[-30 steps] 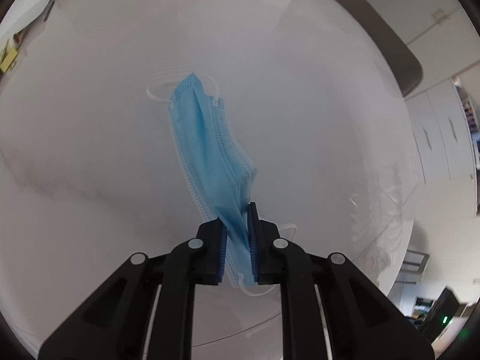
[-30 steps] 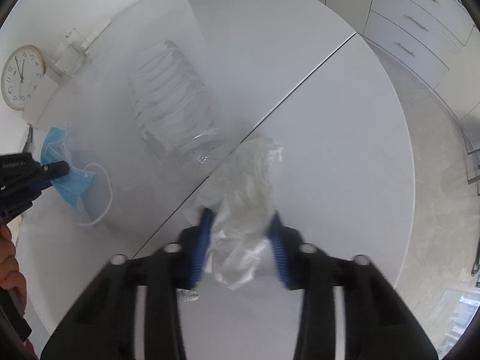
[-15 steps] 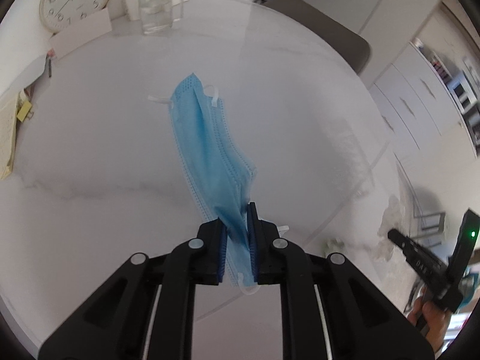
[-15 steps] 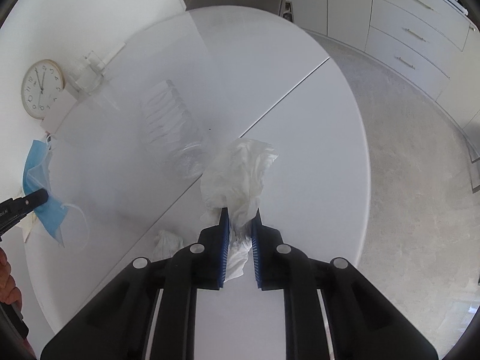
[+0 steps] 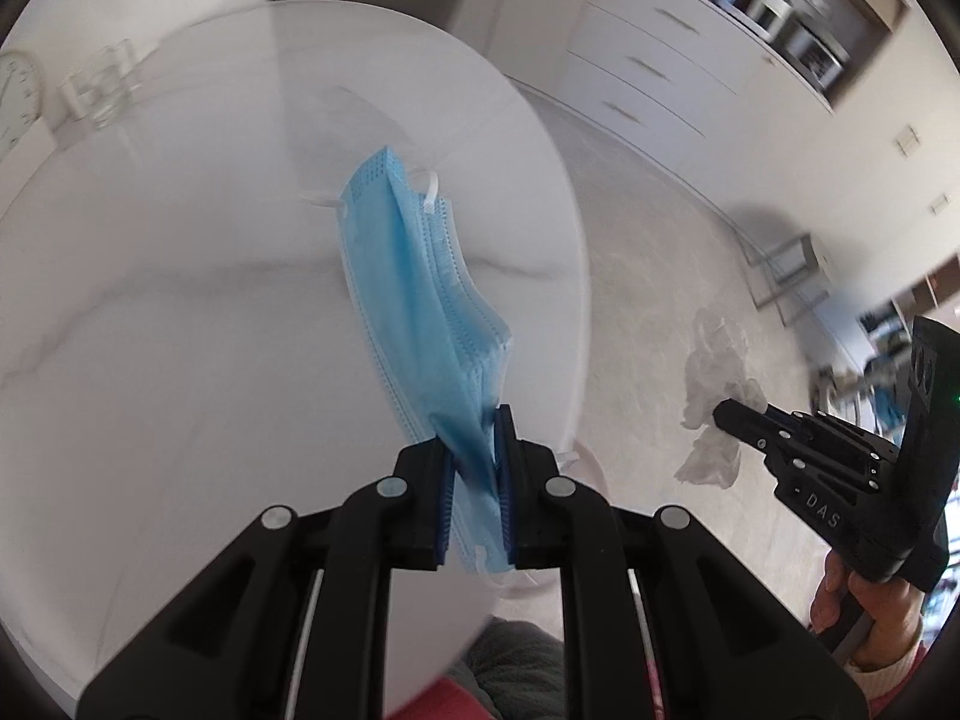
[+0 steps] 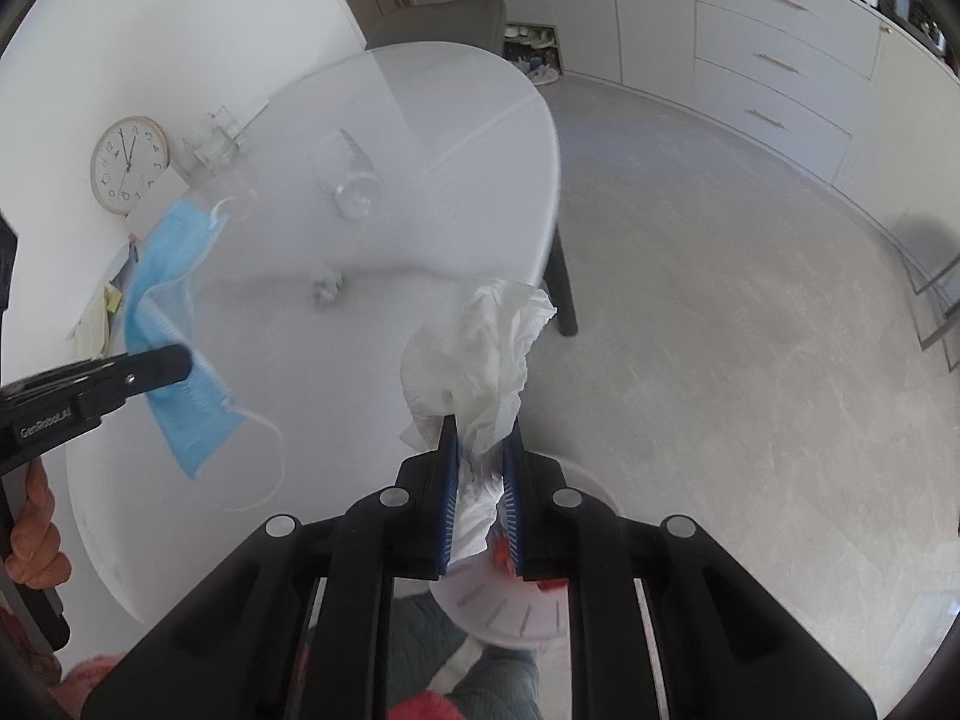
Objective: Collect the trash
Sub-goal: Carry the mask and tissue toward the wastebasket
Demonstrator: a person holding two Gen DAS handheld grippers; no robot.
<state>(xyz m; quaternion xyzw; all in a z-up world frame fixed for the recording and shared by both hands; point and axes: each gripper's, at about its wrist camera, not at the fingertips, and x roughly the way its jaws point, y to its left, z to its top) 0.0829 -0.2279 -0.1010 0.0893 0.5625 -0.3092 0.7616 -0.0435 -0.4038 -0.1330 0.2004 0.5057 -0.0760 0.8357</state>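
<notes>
My left gripper (image 5: 477, 420) is shut on a blue face mask (image 5: 414, 300), which hangs from the jaws above the white round table (image 5: 180, 300). The right wrist view shows the same mask (image 6: 174, 276) and left gripper (image 6: 180, 360) at the left, with one ear loop dangling. My right gripper (image 6: 480, 426) is shut on a crumpled white wad (image 6: 480, 336), held past the table's edge over the floor. From the left wrist view, the right gripper (image 5: 729, 417) and its wad (image 5: 714, 372) are at the right. A round white bin (image 6: 510, 618) with a pinkish rim sits just below the right gripper.
On the table lie a clear plastic bottle (image 6: 351, 180) and a small crumpled scrap (image 6: 327, 291). A clock (image 6: 129, 165) and a glass (image 6: 219, 138) stand at its far side. A grey chair (image 6: 444, 21) is behind the table and drawers (image 6: 780, 66) line the wall.
Both grippers rose and swung from over the table toward its near edge. The right jaws, apart around the white wad a second ago, have shut on it. The mask stays gripped.
</notes>
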